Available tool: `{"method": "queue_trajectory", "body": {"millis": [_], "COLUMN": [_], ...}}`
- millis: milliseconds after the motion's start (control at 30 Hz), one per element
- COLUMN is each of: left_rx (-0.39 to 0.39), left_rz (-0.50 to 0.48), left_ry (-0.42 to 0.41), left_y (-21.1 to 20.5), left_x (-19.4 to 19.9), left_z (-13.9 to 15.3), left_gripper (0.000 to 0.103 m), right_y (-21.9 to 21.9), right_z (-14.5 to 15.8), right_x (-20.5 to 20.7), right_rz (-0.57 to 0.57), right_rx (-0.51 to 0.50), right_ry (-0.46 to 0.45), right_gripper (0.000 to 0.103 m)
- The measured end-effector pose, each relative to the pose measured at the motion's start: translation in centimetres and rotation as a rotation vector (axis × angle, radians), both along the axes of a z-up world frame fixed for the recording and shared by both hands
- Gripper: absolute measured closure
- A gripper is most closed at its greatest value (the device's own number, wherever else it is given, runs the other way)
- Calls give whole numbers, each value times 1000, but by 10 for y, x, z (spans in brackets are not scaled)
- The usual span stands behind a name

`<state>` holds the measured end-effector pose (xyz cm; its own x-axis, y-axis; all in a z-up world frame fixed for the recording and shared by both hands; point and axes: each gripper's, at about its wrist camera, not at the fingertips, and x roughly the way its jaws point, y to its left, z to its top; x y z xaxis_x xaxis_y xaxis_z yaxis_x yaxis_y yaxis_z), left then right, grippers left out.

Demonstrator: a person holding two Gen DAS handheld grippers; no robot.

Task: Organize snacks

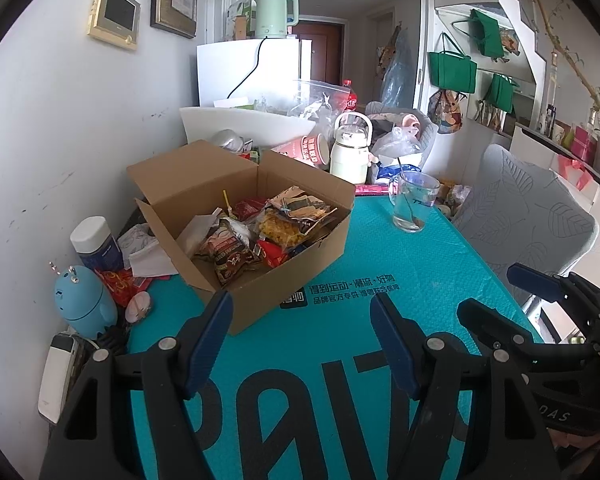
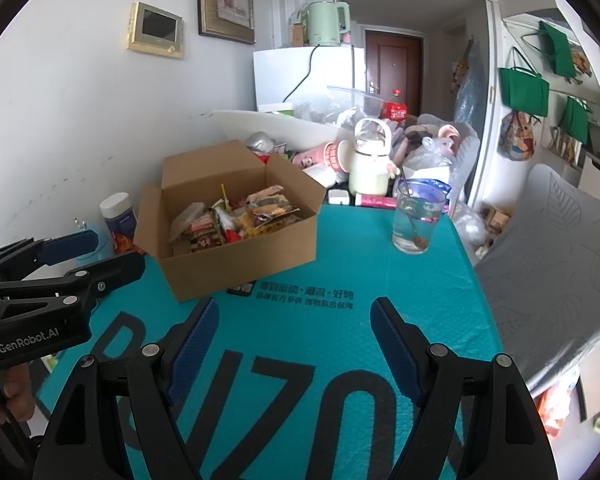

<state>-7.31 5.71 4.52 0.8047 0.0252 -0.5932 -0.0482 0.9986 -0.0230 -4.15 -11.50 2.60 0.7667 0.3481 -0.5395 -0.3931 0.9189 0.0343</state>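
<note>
Crinkly, many-coloured snack packets (image 1: 260, 232), heaped inside open brown cardboard box (image 2: 236, 256) on teal printed mat (image 2: 340, 272), flaps up for easy reach. Left gripper (image 1: 300, 304) and right gripper (image 2: 294, 310): spread wide, empty, hovering near box, apparently ready.
</note>
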Motion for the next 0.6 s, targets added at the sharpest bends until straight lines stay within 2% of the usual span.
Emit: {"method": "queue_trajectory", "body": {"millis": [600], "left_rx": [13], "left_rz": [22], "left_ry": [16], "left_y": [-4], "left_x": [3], "left_z": [0], "left_gripper": [33], "right_y": [-4], "right_z": [-4], "right_x": [4], "right_rz": [-2], "right_rx": [-2], "right_ry": [11], "right_gripper": [24]}}
